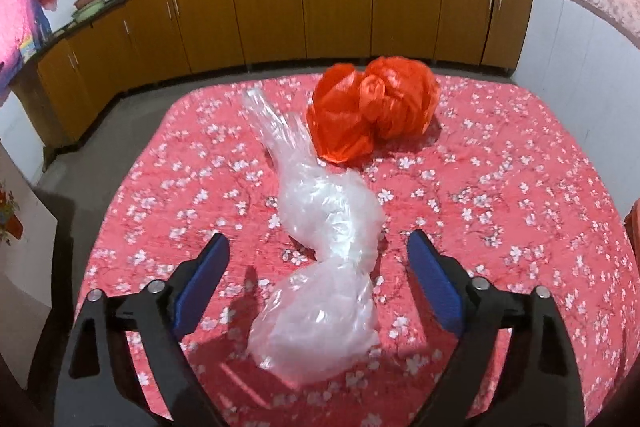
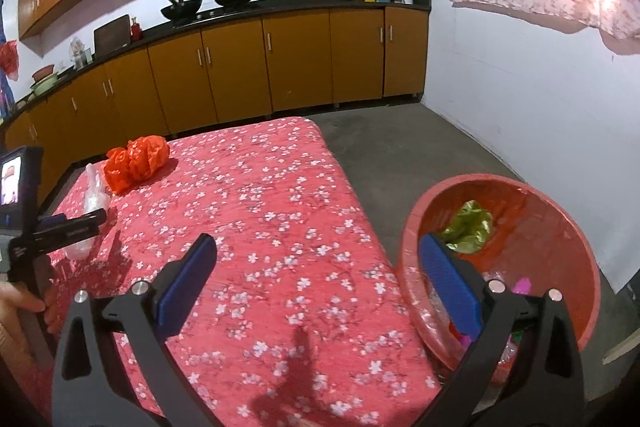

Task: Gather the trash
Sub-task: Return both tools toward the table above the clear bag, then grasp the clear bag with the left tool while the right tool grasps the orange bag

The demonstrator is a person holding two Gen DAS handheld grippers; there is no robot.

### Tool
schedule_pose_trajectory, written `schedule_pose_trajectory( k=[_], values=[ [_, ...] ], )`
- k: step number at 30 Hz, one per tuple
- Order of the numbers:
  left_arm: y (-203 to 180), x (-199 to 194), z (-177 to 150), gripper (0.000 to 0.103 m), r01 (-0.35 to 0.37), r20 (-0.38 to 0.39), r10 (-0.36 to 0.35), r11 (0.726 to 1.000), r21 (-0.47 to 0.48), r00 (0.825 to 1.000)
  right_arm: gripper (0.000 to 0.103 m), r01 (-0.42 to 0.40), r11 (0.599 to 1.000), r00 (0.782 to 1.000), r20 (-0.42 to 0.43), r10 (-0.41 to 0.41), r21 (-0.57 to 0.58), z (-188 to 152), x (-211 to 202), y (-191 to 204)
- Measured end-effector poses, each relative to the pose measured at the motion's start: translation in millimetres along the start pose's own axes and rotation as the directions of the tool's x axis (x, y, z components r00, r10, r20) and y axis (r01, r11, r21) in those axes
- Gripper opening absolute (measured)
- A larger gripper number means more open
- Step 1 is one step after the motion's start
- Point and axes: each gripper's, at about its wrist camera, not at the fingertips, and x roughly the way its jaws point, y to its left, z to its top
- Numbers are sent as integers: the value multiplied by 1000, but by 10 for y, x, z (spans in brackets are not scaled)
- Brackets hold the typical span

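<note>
In the left wrist view, the left gripper (image 1: 318,247) hung released, its blue-padded fingers (image 1: 204,283) spread either side of a long crumpled clear plastic bag (image 1: 320,251) lying mid-frame on the pink floral tablecloth (image 1: 520,211). A crumpled orange plastic bag (image 1: 372,109) sat just beyond it, upper centre. In the right wrist view, the right gripper (image 2: 318,259) was likewise released and empty, above the cloth's near edge. A round red plastic bin (image 2: 560,219) at lower right held a scrunched green wrapper (image 2: 468,225).

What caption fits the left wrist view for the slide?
Open left tool straddling a crumpled clear plastic bag on the floral tablecloth, orange bag beyond.
</note>
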Motion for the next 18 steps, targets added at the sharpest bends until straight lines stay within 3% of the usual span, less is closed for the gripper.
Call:
schedule_pose_trajectory(
  k=[4,9,18],
  values=[
    [32,99,2,74,11,-30,-11,1000,-13,999,99,-11,1000,1000,-9,11,-11,28,64,89],
    [82,173,17,45,44,-52,-46,998,-41,998,99,-29,999,999,-14,29,-28,53,144,221],
    [334,-74,-111,39,70,4,-70,997,-36,998,99,-99,994,995,-22,98,-50,118,322,592]
  ],
)
